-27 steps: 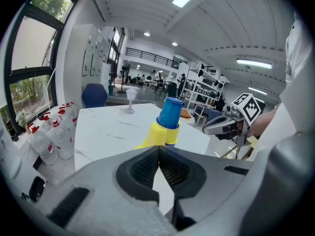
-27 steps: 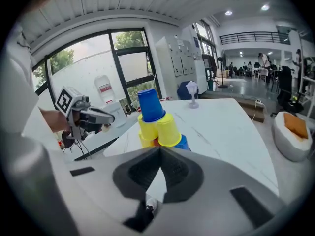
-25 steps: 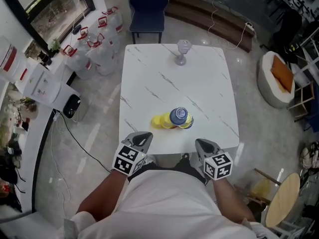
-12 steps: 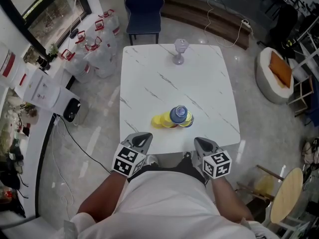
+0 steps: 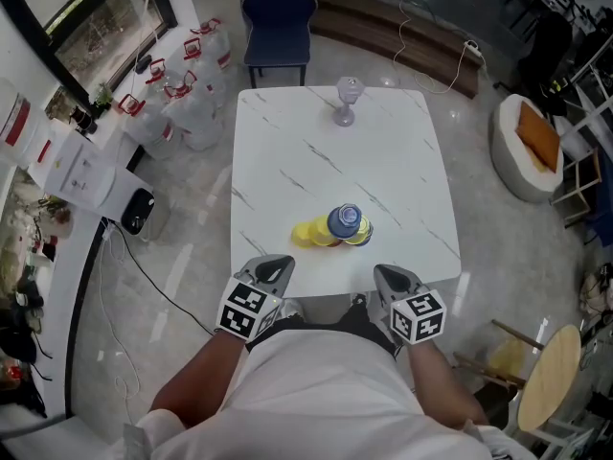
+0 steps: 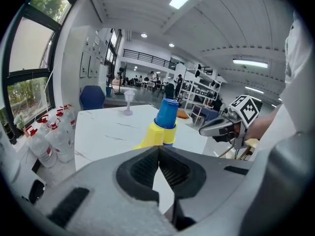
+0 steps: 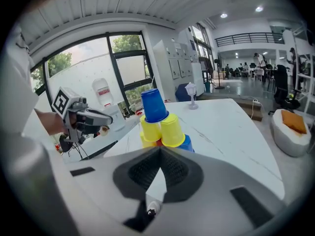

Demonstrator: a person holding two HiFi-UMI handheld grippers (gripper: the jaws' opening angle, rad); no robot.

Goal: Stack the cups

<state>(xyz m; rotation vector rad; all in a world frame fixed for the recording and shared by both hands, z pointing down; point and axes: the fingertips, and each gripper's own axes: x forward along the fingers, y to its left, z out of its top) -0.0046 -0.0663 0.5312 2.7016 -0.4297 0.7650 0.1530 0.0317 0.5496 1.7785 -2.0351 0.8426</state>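
Head view: the pile of blue and yellow plastic cups (image 5: 335, 230) stands just below the middle of the frame, on the near part of the white marble-patterned table (image 5: 383, 151). An upturned blue plastic cup (image 5: 345, 222) caps it, and yellow plastic cups (image 5: 308, 234) spread out to the left beneath. My left gripper (image 5: 276, 264) and right gripper (image 5: 386, 274) hang at the bottom of the frame by the table's near edge, one on each side of the pile and both apart from it. A clear stemmed glass (image 5: 347, 101) stands well apart at the far edge, top centre.

Left gripper view: this gripper's jaws are together with nothing between them. The pile rises just above them at centre frame, blue cup uppermost. The right gripper shows at mid right.

Right gripper view: these jaws are likewise pressed together and empty. Here the pile reads as a small pyramid: the blue cup mouth-down on two yellow ones, and a second blue cup (image 7: 187, 144) at the base on the right. The layers look level and nothing leans.

I judge the stacking to be done, or nearly so. The step in hand is then to keep both grippers off the table edge. If one more cup must go on, I should open the jaws well before reaching in. I should come down from above, not from the side. These light cups would probably topple at a nudge.
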